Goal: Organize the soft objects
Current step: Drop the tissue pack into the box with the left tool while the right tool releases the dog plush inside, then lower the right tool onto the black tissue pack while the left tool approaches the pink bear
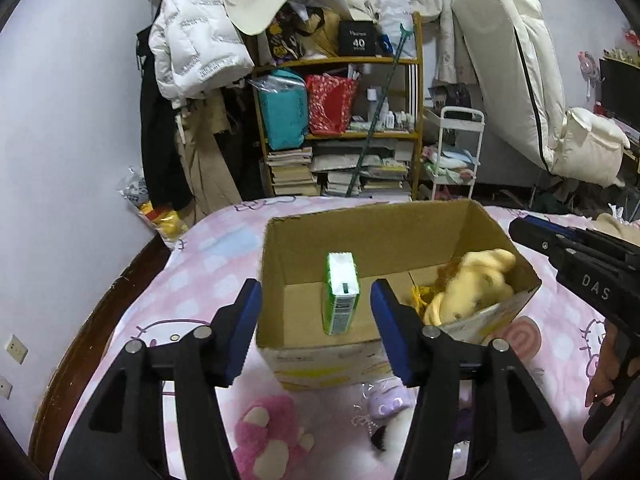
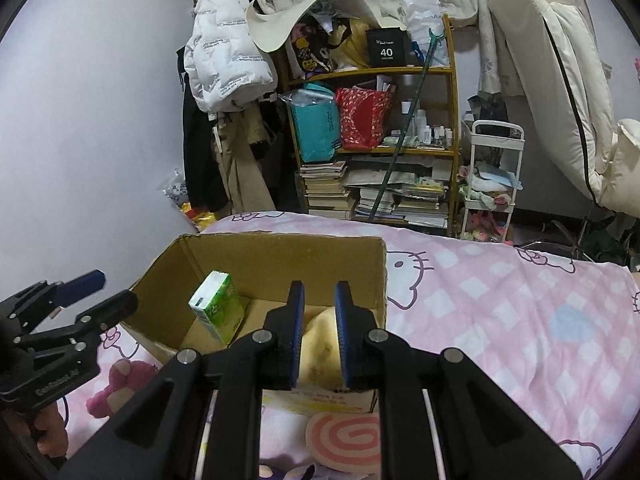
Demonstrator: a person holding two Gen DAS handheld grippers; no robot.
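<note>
Below the spread left gripper (image 1: 316,316), pink plush (image 1: 268,440) is still waiting; tissue pack (image 1: 340,296) is sitting boxed; right gripper (image 2: 319,320) is being kept nearly together, over the yellow plush (image 2: 320,356).

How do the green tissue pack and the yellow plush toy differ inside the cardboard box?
The green tissue pack is a stiff rectangular block; the yellow plush toy is rounded and floppy. The pack stands on end toward the box's left side; the toy lies slumped at its right end. Both are inside the cardboard box on the bed.
</note>
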